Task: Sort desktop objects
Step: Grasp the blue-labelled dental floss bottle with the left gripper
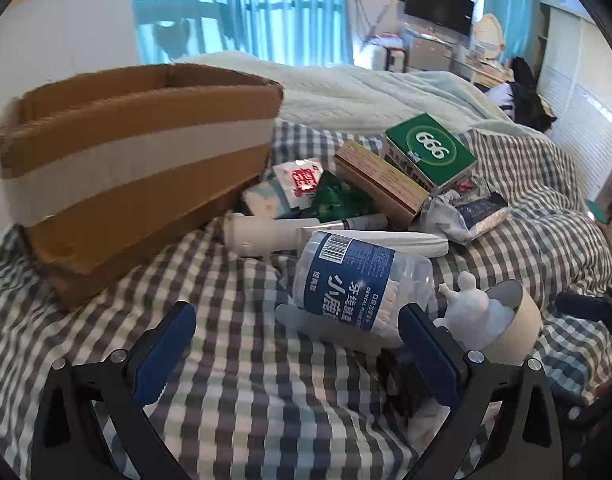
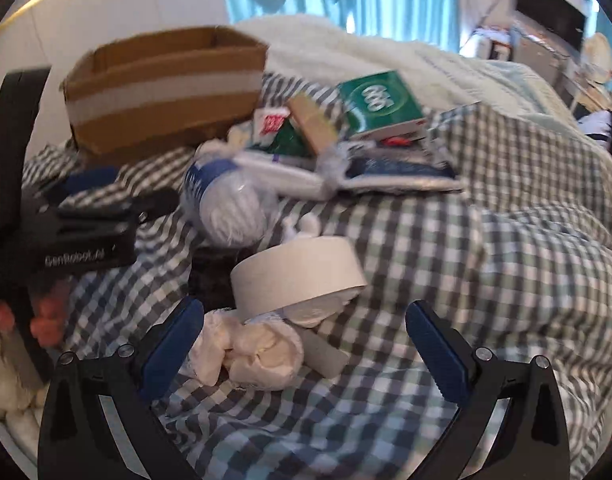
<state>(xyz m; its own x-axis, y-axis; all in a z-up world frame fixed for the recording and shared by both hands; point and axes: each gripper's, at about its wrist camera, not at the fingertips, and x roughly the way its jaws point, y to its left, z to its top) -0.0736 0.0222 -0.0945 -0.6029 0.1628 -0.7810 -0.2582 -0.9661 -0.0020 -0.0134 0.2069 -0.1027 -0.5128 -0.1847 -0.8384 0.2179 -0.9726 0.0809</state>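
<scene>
Both pairs of fingers stand wide apart and hold nothing as we look down over the bed. Between the blue pads of our left gripper [image 1: 297, 356] lies only the checked bedsheet [image 1: 234, 380], with the clear floss-pick jar [image 1: 357, 284] on its side just beyond the right pad, its blue label facing up. Next to the jar, to the right, a small white figurine [image 1: 467, 312] leans at the mouth of a white tape roll [image 1: 517, 320], and something dark sits low behind the right pad; we cannot tell what it is.

Our right gripper [image 2: 304, 346] hangs over crumpled white tissue [image 2: 246, 350], which lies near the left pad without touching either one that we can see. Just past it the same tape roll [image 2: 302, 272] rests tilted on the sheet, and the jar [image 2: 230, 204] lies beyond that. At the left edge of this view the left gripper's black body shows, held by fingertips [image 2: 46, 320].

Farther out, the loose things form a heap: a white handheld device [image 1: 266, 234], a white tube [image 1: 409, 242], a green packet [image 1: 339, 198], a red-and-white sachet [image 1: 302, 180], a tan carton [image 1: 381, 184], a green box marked 666 [image 1: 429, 152] and a crumpled silver-and-blue pouch [image 1: 471, 212].

To the left of the heap stands an open cardboard box [image 1: 138, 168] with a white band around it, touching the nearest packets. Behind everything a pale blanket [image 1: 365, 92] covers the bed, before blue curtains [image 1: 242, 8].
</scene>
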